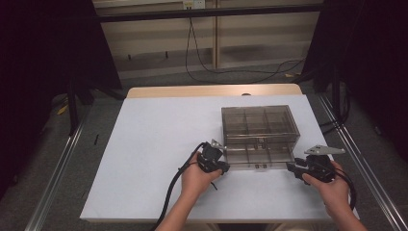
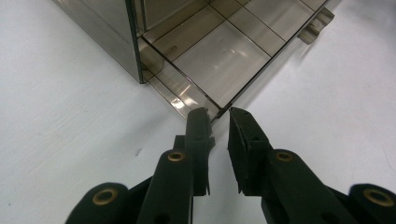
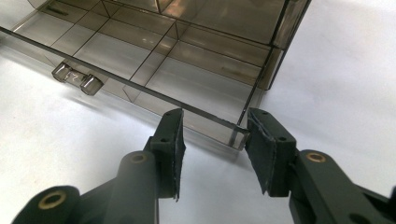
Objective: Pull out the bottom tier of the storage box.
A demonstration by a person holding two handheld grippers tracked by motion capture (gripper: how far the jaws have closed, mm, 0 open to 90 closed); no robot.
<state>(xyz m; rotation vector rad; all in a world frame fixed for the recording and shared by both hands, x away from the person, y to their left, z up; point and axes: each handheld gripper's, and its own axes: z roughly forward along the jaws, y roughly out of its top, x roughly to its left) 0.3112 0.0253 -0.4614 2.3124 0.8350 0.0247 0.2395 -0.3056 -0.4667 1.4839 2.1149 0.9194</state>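
Observation:
A smoky clear plastic organiser box stands on the white table, right of centre. Its bottom drawer is pulled out toward me, and its divided compartments look empty. My left gripper is at the drawer's front left corner. In the left gripper view the gripper has a narrow gap, and the corner of the drawer sits right at the fingertips. My right gripper is at the front right corner. In the right gripper view the gripper is open, its jaws on either side of that corner of the drawer.
A small clear handle sticks out at the middle of the drawer front. The table's wooden far edge lies behind the box. Beyond it, cables run across the floor. Dark stands flank the table on both sides.

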